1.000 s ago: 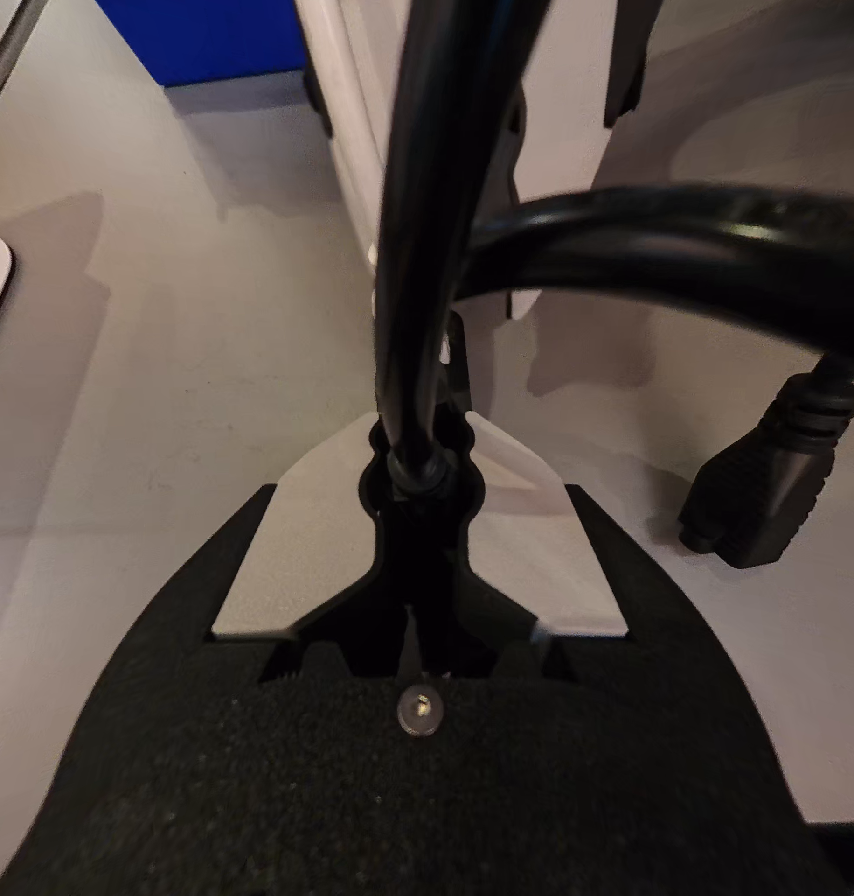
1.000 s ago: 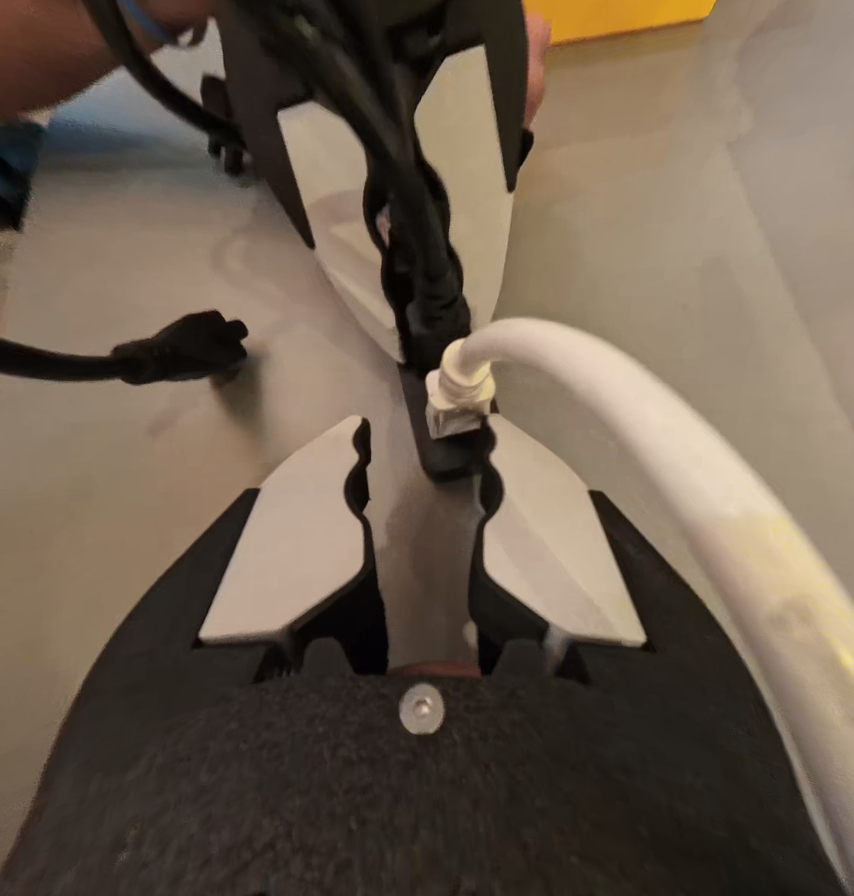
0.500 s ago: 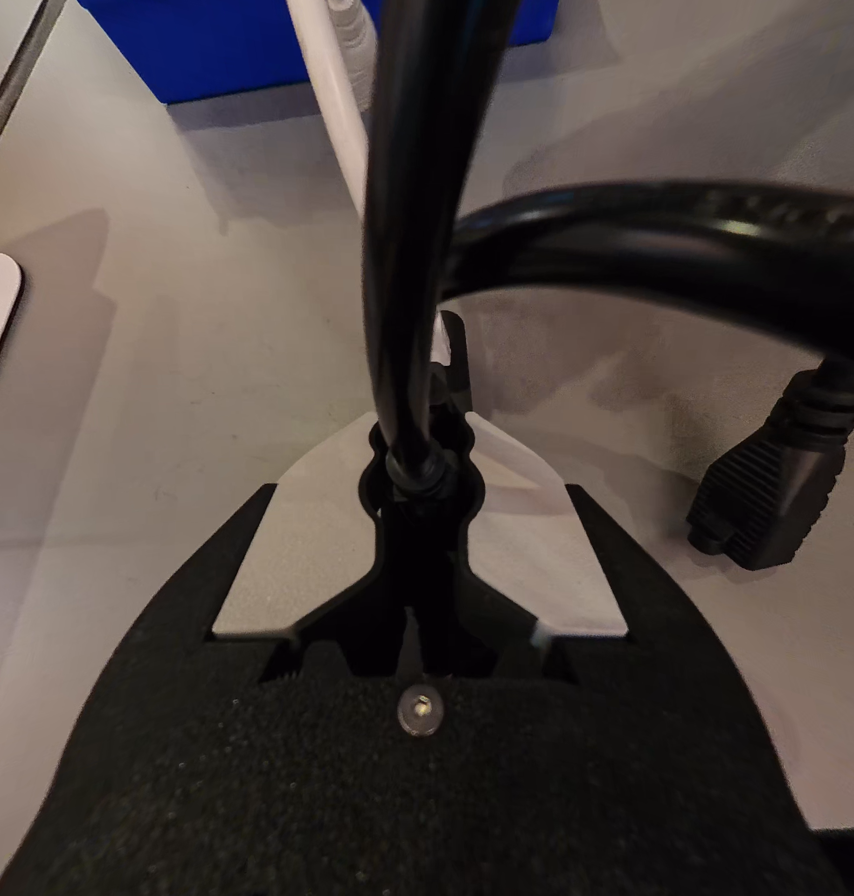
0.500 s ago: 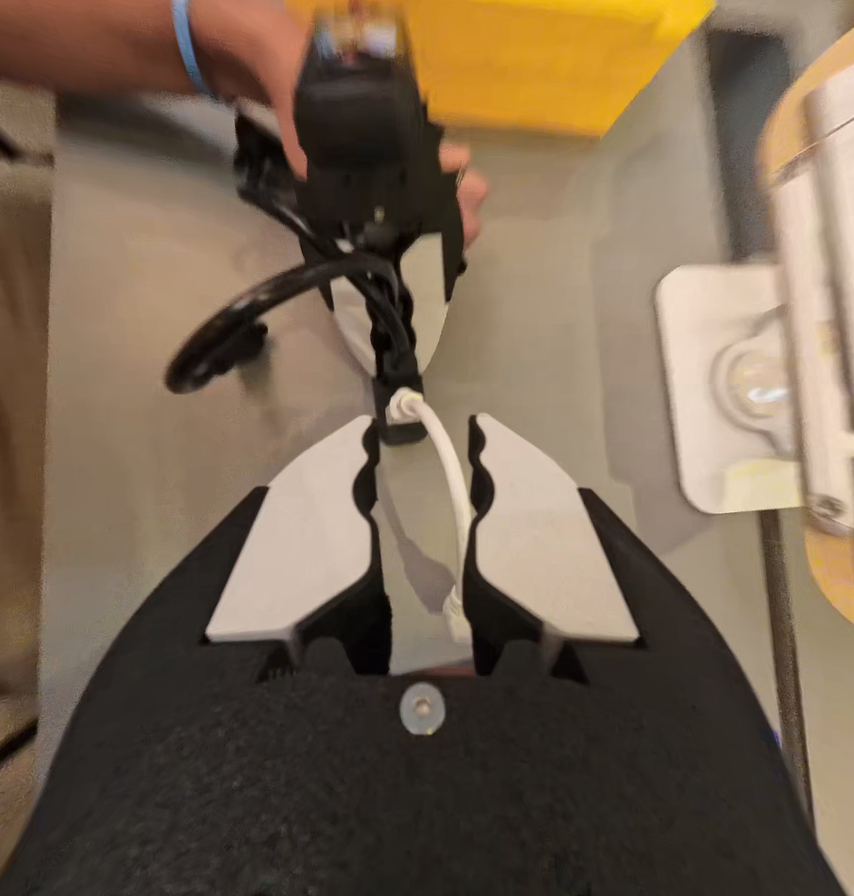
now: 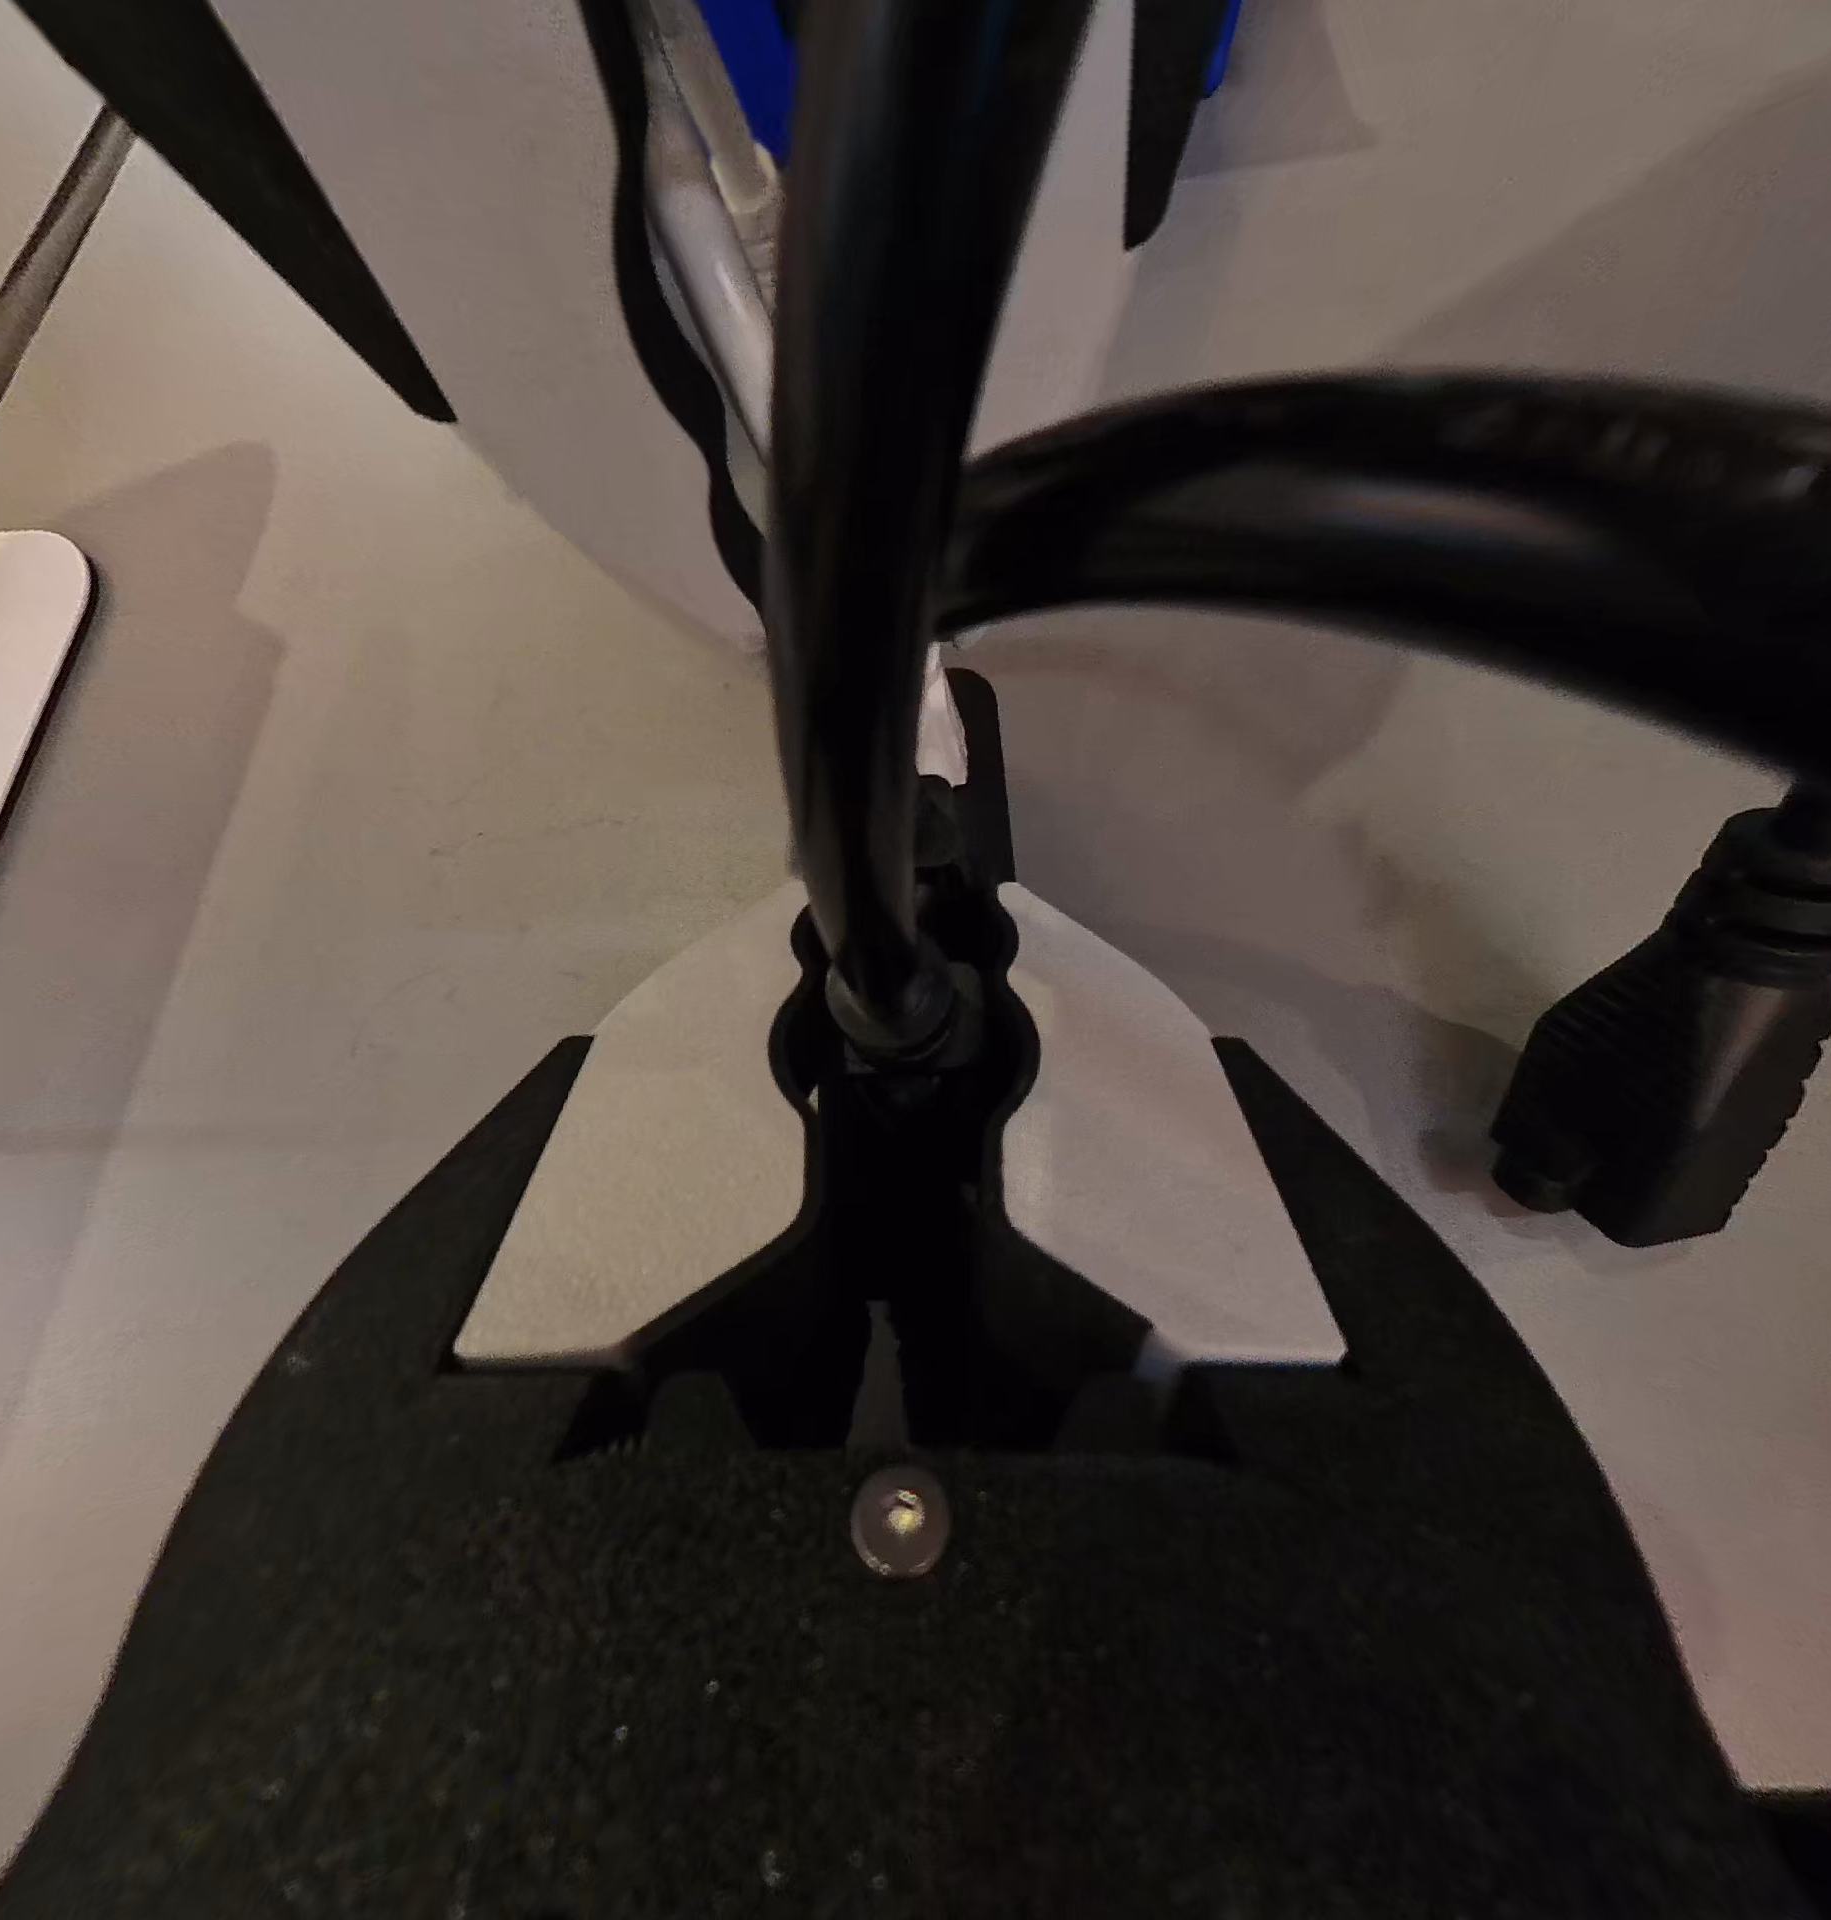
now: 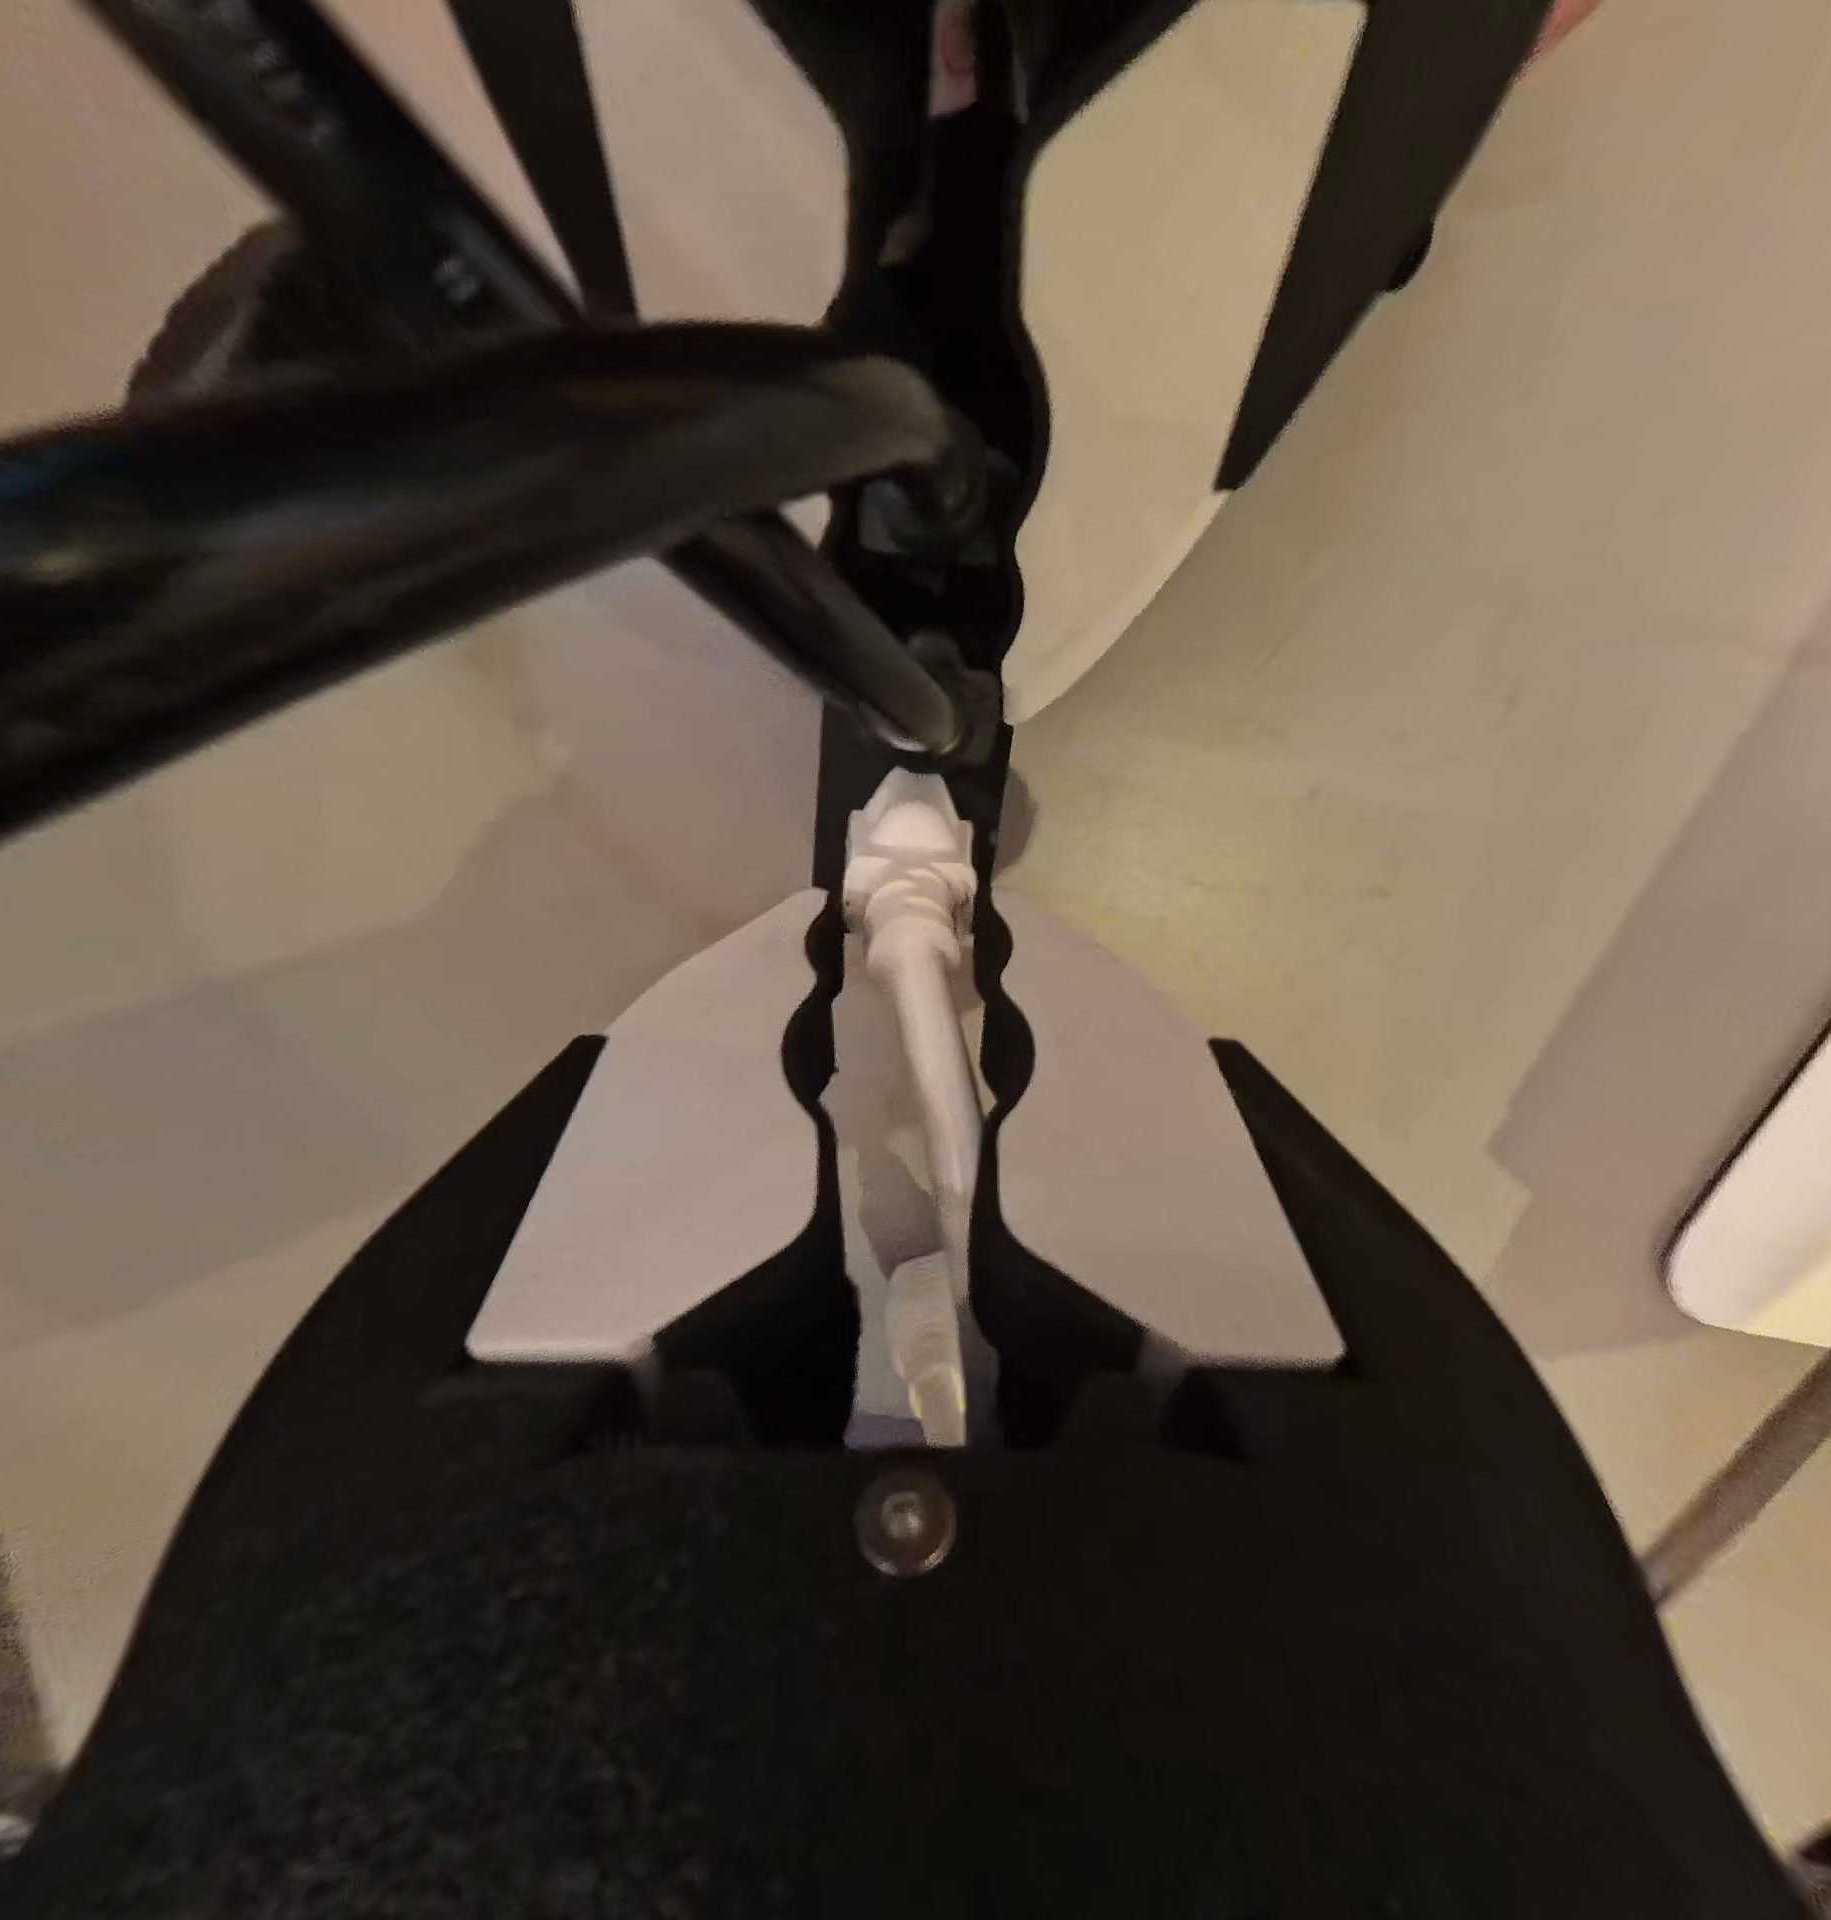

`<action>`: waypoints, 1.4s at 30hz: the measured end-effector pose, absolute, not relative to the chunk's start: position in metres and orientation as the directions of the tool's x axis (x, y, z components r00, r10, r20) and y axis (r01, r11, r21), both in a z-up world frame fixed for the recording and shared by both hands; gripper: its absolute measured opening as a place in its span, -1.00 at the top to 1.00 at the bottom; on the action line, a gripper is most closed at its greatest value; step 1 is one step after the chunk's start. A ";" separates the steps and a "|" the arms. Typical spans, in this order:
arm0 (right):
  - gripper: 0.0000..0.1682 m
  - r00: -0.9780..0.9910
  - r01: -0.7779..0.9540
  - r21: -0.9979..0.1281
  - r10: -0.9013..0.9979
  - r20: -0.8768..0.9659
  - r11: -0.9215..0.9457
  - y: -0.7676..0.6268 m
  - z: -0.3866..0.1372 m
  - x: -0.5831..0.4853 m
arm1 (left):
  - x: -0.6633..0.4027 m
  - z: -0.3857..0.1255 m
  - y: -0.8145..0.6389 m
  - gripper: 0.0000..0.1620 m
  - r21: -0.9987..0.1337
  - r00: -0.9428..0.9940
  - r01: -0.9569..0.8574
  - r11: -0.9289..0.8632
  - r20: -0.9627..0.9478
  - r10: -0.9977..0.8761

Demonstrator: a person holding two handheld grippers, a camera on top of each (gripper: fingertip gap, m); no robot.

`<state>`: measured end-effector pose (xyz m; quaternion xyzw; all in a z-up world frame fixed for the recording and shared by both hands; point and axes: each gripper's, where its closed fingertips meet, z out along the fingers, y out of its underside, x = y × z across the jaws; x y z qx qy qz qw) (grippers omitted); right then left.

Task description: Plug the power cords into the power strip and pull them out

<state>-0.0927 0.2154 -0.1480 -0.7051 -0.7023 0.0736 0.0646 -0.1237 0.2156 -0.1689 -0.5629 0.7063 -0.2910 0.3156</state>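
Note:
My left gripper is shut on a thin black power strip, seen edge-on between the two grippers. Two black cords are plugged into the strip and arc away from it. A white cord's plug sits in the strip's near end. My right gripper faces the left one, and its jaws are closed narrowly on that white plug. The white cord runs back between its fingers. The right gripper's fingers fill the top of the left wrist view.
A loose black plug lies on the pale table, right of my left gripper. A white flat slab lies near the table edge, also showing in the left wrist view. A blue box stands behind. About 10 cm separates my left fingertips from the loose black plug.
My right gripper has come in close to the strip and narrowed its jaws around the white plug. My left gripper has kept its hold and barely moved.

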 end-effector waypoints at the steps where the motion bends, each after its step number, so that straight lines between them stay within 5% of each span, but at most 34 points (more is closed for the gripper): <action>1: 0.72 -0.025 0.981 -0.190 1.000 0.010 0.027 0.216 -0.148 -0.093 | -0.124 -0.169 0.216 0.66 -0.766 -0.165 -0.612 0.194 -0.116 -0.979; 5: 0.65 -0.035 0.991 -0.128 0.999 -0.016 0.033 0.219 -0.148 -0.093 | -0.124 -0.169 0.216 0.67 -0.771 -0.166 -0.608 0.189 -0.109 -0.980; 17: 0.73 -0.011 0.965 -0.262 0.998 -0.066 -0.007 0.216 -0.152 -0.103 | -0.123 -0.169 0.217 0.66 -0.772 -0.155 -0.610 0.181 -0.108 -0.982; 30: 0.83 0.009 0.973 -0.231 1.000 -0.002 -0.009 0.218 -0.136 -0.090 | -0.123 -0.169 0.217 0.66 -0.770 -0.153 -0.613 0.178 -0.105 -0.983; 36: 0.85 0.097 0.887 -0.447 0.993 -0.074 -0.120 0.221 -0.132 -0.094 | -0.124 -0.168 0.219 0.66 -0.782 -0.134 -0.606 0.147 -0.082 -0.988; 42: 0.85 0.117 0.830 -0.530 0.984 -0.136 -0.172 0.221 -0.129 -0.097 | -0.125 -0.167 0.219 0.66 -0.789 -0.126 -0.599 0.137 -0.076 -0.989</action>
